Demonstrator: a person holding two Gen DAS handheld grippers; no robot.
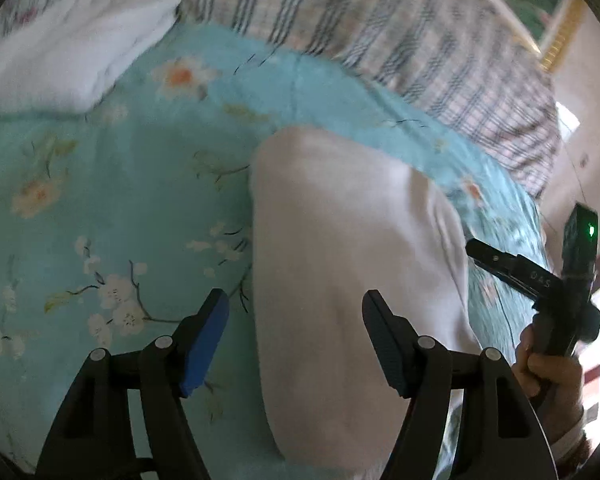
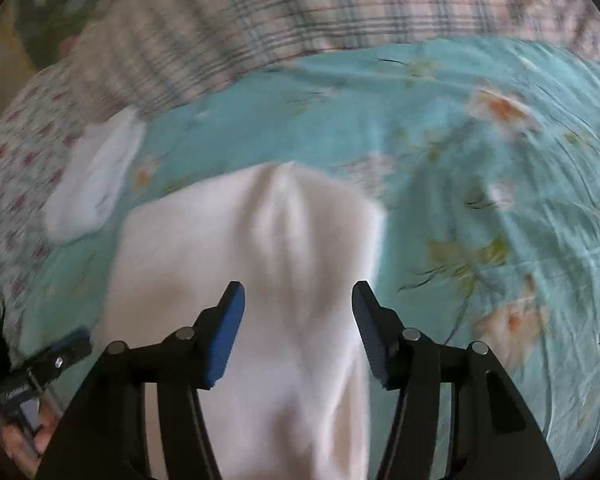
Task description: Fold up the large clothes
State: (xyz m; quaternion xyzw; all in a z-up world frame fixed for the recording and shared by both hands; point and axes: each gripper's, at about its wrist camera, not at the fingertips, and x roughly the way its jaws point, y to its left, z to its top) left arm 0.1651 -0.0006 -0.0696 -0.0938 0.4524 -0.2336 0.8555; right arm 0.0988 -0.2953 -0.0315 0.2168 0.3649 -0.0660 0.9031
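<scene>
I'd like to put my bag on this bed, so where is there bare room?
The widest bare stretch of the teal floral sheet lies right of the white garment, running to the plaid blanket. A smaller patch lies left of the garment, below the folded white cloth. It is crowded around the garment, where both tools hover.

blur: far plaid checked blanket smeared in both views
cut off: folded white cloth garment near end runs past the frame bottom

Both wrist views downward, shared bedspread
</scene>
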